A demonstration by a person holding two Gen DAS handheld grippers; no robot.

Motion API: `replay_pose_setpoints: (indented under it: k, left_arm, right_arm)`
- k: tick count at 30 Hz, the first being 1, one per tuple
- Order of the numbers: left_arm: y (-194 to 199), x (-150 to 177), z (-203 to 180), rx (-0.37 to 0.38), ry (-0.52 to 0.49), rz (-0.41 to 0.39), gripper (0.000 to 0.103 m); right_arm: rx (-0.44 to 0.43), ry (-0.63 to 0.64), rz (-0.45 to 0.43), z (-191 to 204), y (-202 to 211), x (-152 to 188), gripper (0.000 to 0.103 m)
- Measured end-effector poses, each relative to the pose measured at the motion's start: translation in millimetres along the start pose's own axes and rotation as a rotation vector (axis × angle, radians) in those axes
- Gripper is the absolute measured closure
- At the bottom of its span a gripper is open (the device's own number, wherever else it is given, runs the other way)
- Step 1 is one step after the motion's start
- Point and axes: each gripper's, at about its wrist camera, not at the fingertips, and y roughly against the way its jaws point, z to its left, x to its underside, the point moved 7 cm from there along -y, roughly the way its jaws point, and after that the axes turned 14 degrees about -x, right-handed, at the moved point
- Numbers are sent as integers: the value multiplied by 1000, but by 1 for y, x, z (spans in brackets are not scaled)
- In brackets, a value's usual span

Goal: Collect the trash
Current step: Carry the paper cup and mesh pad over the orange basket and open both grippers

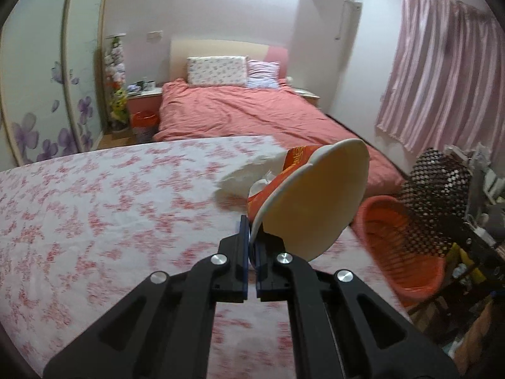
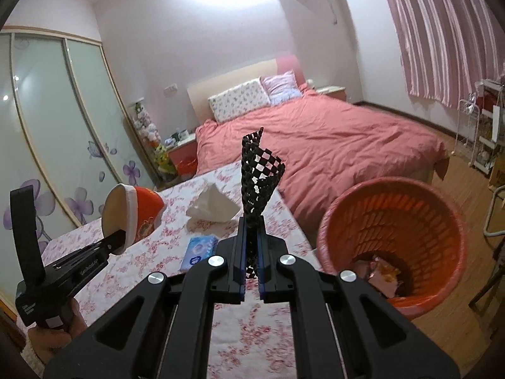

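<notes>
The left gripper is pinching the rim of 1 red paper cup, holding it tilted above the floral-clothed table. The right gripper is clamping 1 black mesh sleeve upright beside 1 orange trash basket, which is already holding some wrappers. 1 crumpled tissue and 1 blue tissue pack are lying on the table.

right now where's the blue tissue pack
In the right wrist view, the blue tissue pack lies on the floral table, just left of the right claw and below the crumpled white tissue.
</notes>
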Motion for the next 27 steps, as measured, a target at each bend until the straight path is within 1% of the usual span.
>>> replay_pose_setpoints:
  k: [7, 12, 19, 27]
  left_arm:
    - [23, 0, -60, 110, -36, -2, 99]
    - [31, 4, -98, 168, -63, 0, 99]
    - [37, 12, -144, 220, -106, 8, 99]
    - [31, 20, -185, 258, -134, 31, 99]
  right_arm:
    - [43, -17, -69, -25, 29, -10, 97]
    - [75, -32, -108, -45, 44, -16, 97]
    - [113, -64, -147, -72, 59, -16, 97]
    - [149, -82, -180, -95, 66, -16, 97]
